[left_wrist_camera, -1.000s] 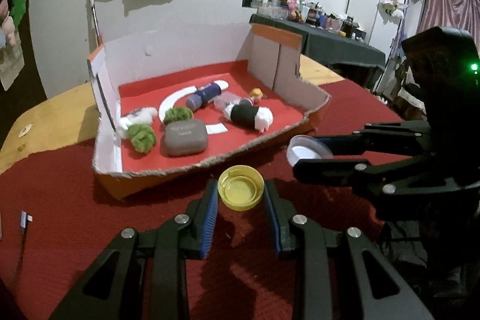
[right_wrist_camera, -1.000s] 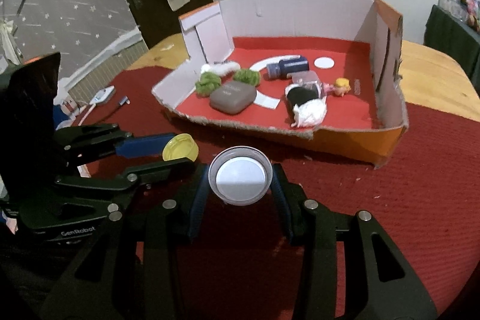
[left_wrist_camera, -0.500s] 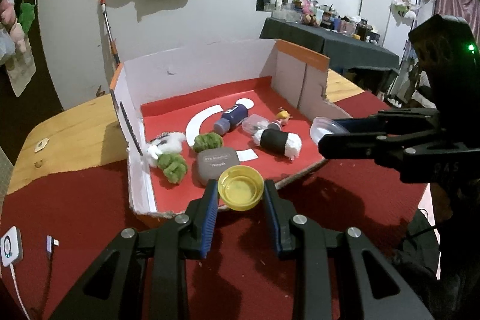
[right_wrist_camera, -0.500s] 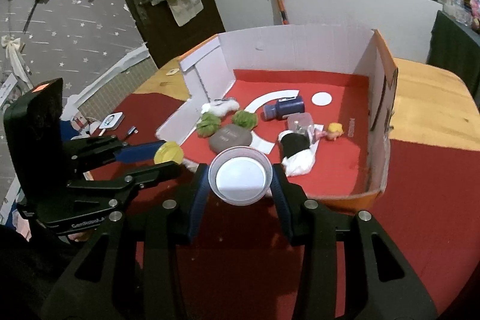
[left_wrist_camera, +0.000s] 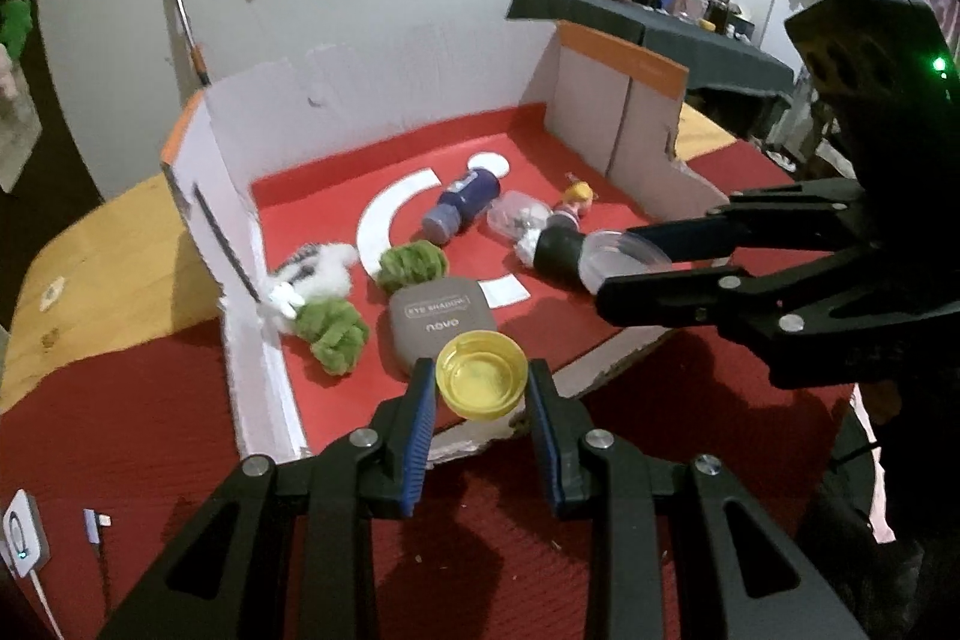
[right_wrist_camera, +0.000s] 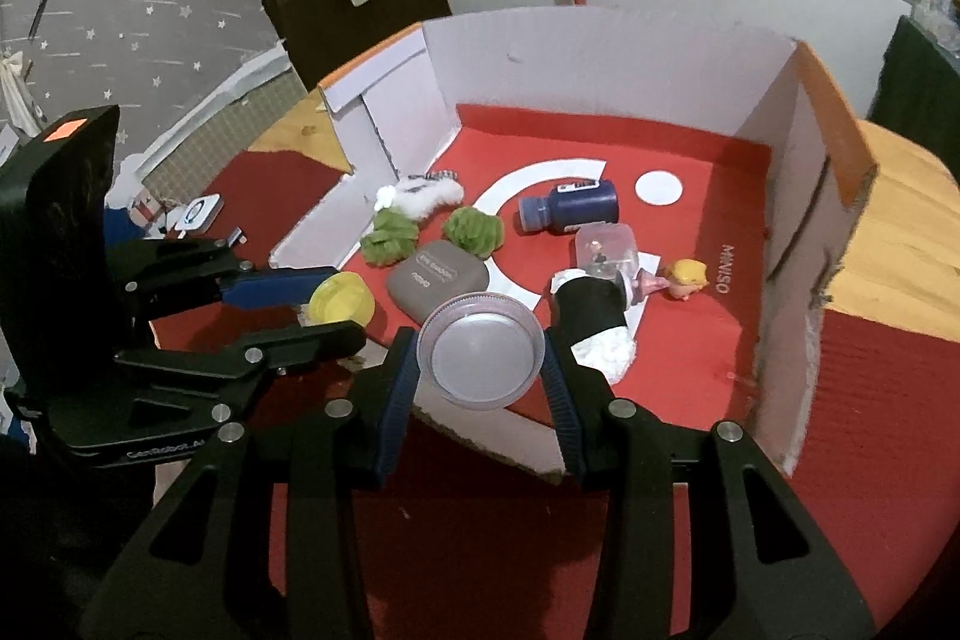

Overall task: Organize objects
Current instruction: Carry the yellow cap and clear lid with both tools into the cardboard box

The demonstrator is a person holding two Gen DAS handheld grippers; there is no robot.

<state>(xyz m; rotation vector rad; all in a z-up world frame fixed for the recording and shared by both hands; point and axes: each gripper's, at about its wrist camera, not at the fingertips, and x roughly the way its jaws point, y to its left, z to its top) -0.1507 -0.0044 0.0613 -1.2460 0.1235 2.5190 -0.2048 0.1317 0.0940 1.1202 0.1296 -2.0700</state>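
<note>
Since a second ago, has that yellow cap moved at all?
Yes. The yellow cap, held in the left fingers, has travelled forward over the box's front edge; earlier it hung short of it.

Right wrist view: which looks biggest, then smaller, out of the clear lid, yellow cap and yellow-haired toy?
1. Clear lid, but it's nearest the camera.
2. Yellow cap.
3. Yellow-haired toy, farthest away.
</note>
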